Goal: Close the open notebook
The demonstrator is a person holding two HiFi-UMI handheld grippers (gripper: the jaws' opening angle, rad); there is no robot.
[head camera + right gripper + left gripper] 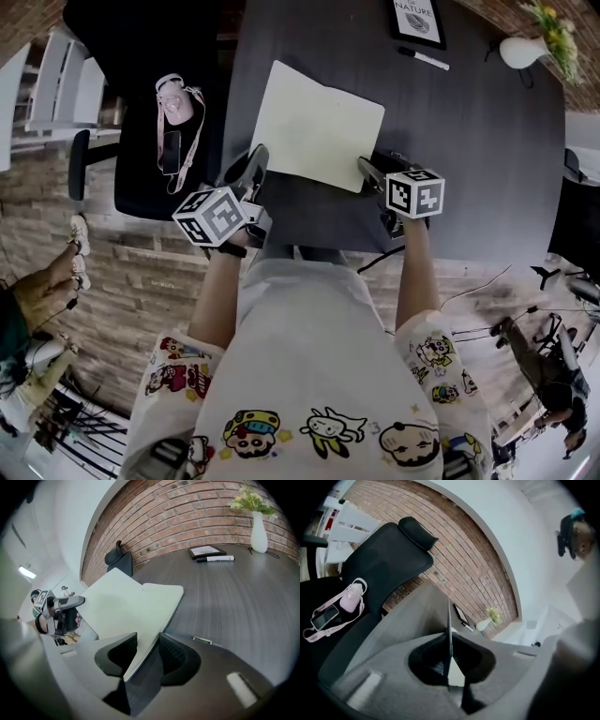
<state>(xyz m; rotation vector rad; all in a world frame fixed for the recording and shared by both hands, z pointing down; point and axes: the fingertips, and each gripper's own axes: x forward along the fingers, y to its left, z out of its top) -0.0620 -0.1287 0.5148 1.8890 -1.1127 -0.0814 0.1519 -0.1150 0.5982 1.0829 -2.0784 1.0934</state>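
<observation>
Out to the left of the left claw [257, 157] stands a black high-backed office chair [141, 178]. On its seat lie a small pink pouch with a long strap [175, 98] and, just beside it, a dark flat phone [170, 150]. The left claw is clenched on the near left edge of the open white-paged notebook [319, 122]; in the left gripper view a thin leaf runs edge-on straight between the closed jaws. The notebook spreads across the dark grey wooden bench [487, 141], ahead of both claws and between them. In the right gripper view its left leaf looks tilted up off the bench. The right claw [375, 164] sits at the notebook's near right corner with its jaws parted. The corner lies in the gap between them and is not pinched. Far beyond the right claw, near the brick wall, rest a black-framed picture lying flat [417, 21] and a white marker pen with a black cap [424, 59]. Further right stands a white vase of yellow flowers [521, 52].
</observation>
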